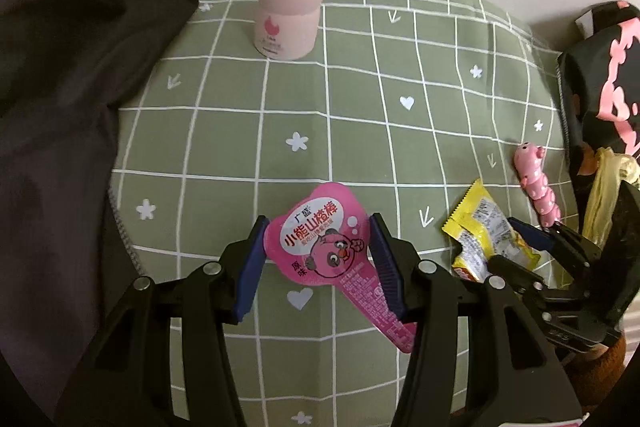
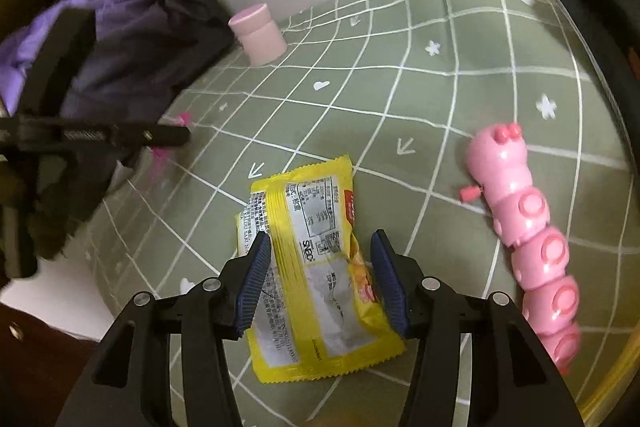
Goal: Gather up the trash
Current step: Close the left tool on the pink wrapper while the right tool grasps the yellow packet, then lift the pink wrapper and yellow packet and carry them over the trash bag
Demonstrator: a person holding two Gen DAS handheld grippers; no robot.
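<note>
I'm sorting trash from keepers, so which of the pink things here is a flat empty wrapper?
The pink bear-print wrapper, lying flat on the cloth. The pink jar stands upright and the pink caterpillar toy is moulded plastic.

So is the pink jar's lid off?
No, the pink jar stands upright on the green checked cloth with its lid on.

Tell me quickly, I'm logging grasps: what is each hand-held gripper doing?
Left hand-held gripper: open, pads either side of the pink bear-print snack wrapper.
Right hand-held gripper: open around the crinkled yellow foil wrapper.
</note>
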